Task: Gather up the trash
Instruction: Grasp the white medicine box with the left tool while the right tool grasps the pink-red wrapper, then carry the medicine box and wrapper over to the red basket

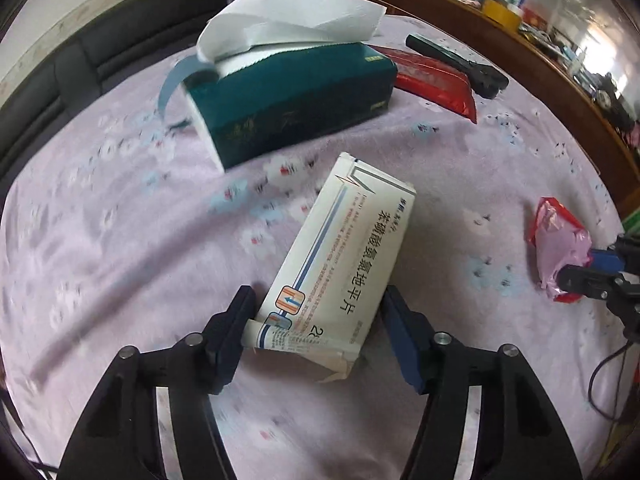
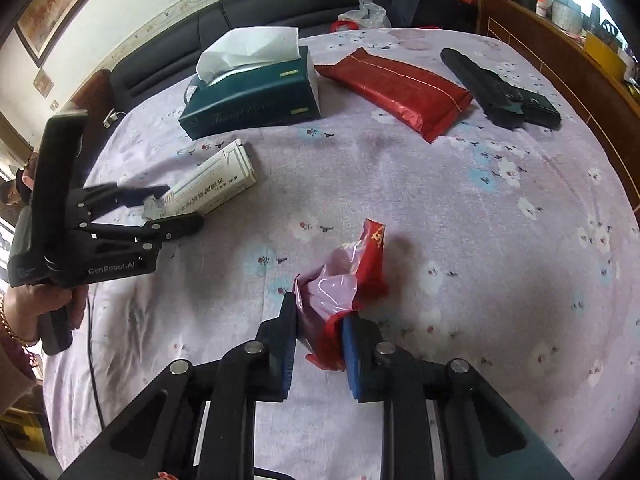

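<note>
A: State the left gripper (image 1: 318,320).

B: Its jaws straddle the near end of a white medicine box (image 1: 340,264), which lies flat on the floral lilac bedsheet (image 1: 120,240). The left pad touches the box's crumpled end flap. The right pad sits at the box edge; whether it presses cannot be told. The jaws stand partly apart.

A: And the right gripper (image 2: 320,328)?

B: Clamped on a crumpled red and pink plastic wrapper (image 2: 348,280). The wrapper's lower part is pinched between the blue pads; its upper part stands free above the sheet.

A: Surroundings?

B: A dark green tissue box (image 2: 256,96) with a tissue pulled up lies beyond the medicine box. A red packet (image 2: 400,88) lies beside the tissue box, and a black device (image 2: 504,92) lies further right.
</note>
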The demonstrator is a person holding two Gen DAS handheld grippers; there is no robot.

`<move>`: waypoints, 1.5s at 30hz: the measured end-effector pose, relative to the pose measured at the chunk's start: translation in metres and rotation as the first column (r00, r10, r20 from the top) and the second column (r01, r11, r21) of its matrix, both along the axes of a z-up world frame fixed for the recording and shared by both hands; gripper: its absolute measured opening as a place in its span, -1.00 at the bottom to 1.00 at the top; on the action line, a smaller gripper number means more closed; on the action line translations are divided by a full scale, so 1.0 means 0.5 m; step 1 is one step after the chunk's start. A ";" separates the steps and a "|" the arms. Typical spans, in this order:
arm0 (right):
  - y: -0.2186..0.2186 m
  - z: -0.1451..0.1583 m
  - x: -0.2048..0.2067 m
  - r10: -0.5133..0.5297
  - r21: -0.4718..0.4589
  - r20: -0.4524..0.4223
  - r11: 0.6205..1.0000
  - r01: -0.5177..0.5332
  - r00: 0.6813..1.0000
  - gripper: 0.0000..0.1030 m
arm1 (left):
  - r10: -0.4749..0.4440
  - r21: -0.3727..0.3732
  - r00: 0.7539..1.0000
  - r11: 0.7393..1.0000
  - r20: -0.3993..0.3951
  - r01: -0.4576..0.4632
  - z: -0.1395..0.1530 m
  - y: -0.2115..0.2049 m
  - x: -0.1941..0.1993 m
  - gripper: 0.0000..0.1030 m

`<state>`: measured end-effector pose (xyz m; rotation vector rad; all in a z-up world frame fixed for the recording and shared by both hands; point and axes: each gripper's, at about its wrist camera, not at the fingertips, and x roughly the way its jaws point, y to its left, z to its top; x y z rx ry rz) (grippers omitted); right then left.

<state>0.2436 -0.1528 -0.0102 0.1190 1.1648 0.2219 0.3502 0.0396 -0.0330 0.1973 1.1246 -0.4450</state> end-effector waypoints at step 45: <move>-0.496 0.193 -0.850 -0.546 0.037 0.087 0.838 0.545 0.834 -0.59 | -0.404 -0.044 0.899 0.908 0.171 0.417 0.183 -0.615 -0.700 0.20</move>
